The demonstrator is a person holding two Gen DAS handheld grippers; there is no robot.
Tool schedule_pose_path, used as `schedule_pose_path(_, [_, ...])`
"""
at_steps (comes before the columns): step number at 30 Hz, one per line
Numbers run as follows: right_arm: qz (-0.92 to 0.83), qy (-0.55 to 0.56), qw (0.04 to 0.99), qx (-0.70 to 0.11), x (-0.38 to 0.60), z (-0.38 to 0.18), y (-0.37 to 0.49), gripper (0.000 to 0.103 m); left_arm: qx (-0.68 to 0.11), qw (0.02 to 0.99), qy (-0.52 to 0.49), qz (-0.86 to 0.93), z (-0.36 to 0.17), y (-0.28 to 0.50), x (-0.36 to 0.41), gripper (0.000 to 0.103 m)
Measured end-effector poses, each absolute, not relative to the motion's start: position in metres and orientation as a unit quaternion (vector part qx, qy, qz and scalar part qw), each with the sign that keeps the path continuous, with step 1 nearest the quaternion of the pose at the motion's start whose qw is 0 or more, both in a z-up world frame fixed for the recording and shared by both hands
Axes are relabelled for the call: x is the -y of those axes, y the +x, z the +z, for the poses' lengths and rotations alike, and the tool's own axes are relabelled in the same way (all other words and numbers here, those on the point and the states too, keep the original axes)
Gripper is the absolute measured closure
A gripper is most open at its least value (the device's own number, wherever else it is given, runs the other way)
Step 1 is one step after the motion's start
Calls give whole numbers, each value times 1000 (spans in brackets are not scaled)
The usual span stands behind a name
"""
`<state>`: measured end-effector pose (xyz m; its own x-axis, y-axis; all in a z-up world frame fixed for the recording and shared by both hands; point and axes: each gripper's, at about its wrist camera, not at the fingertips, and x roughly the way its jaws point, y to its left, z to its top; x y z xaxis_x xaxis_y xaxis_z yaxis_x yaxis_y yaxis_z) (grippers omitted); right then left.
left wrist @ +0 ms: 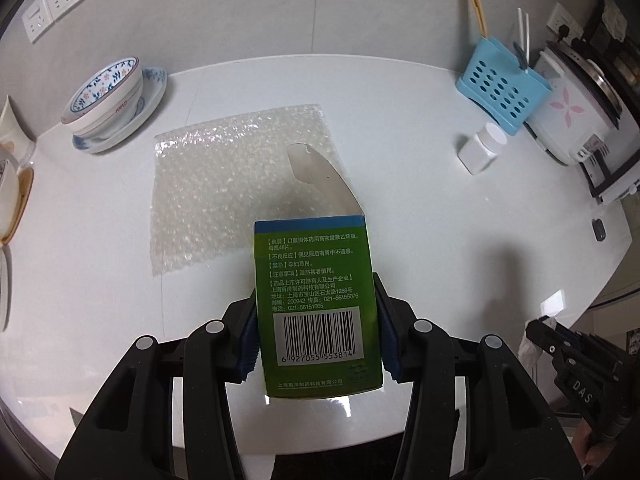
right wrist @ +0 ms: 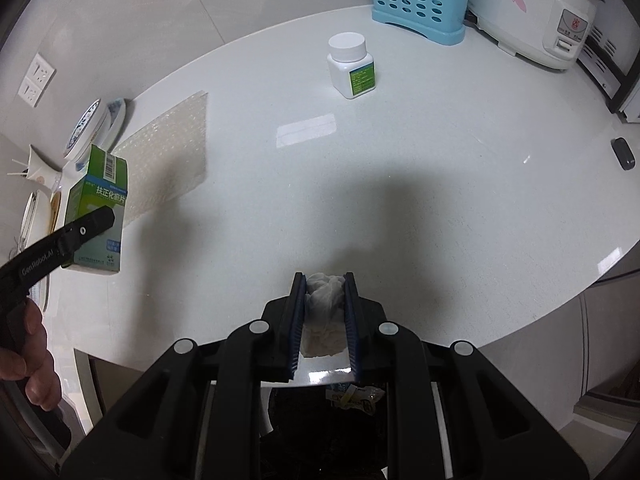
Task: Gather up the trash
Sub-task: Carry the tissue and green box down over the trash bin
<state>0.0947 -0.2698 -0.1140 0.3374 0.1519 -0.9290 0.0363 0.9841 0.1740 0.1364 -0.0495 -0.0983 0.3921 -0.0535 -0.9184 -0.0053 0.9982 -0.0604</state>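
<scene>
Nearest, the left gripper (left wrist: 316, 332) clamps a green medicine box (left wrist: 316, 304) above the white counter (left wrist: 420, 208); the right gripper (right wrist: 323, 316) pinches a crumpled tissue (right wrist: 323, 312). Farther, bubble wrap (left wrist: 232, 176) lies at eleven o'clock, a white pill bottle (right wrist: 352, 66) at twelve.

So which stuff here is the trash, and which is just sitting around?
Trash:
- green box, held in the left hand-held gripper
- tissue, held in the right hand-held gripper
- bubble wrap, probably

Just lying about:
- bowl
- pill bottle
- blue rack
- rice cooker
</scene>
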Motion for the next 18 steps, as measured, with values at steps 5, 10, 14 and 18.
schedule_pose_path(5, [49,77,815,-572,276,-112,79,86,-552,833,-28,-19,-97,108,66,56])
schedule_pose_path(10, [63,68,816,-570,283,-112,63,86,-556,831,-27,-18,-101,78,81,56])
schedule_pose_path(14, [74,63,817,-569,288,-113,46,85,-559,829,-27,-18,-105,55,92,56])
schedule_pose_path(18, [83,57,817,-568,291,-115,28,86,-562,826,-35,-20,-111,31,104,56])
